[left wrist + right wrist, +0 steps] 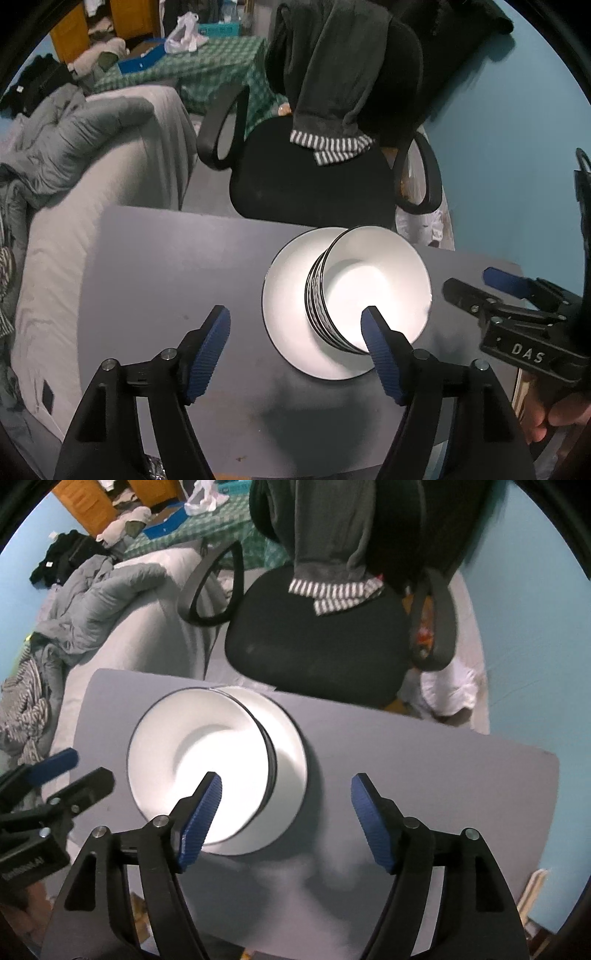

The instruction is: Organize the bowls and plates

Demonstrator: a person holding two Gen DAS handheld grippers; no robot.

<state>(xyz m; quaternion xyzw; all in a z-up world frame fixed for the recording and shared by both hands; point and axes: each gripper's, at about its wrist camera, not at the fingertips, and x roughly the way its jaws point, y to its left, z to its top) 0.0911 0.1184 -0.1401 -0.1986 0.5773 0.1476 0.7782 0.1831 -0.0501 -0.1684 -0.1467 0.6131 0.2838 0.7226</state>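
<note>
White bowls (pixel 373 291): stacked on the plate (pixel 288 291), mid grey table (pixel 166 266).
Left gripper (pixel 295 347): jaws spread, nothing held.
Right gripper (pixel 286 818): released too, empty, above the table.

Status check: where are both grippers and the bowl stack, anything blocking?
Left gripper open, empty, above table. Right gripper open, empty. Stacked bowls sit on white plate, untouched. Nothing in the way.
</note>
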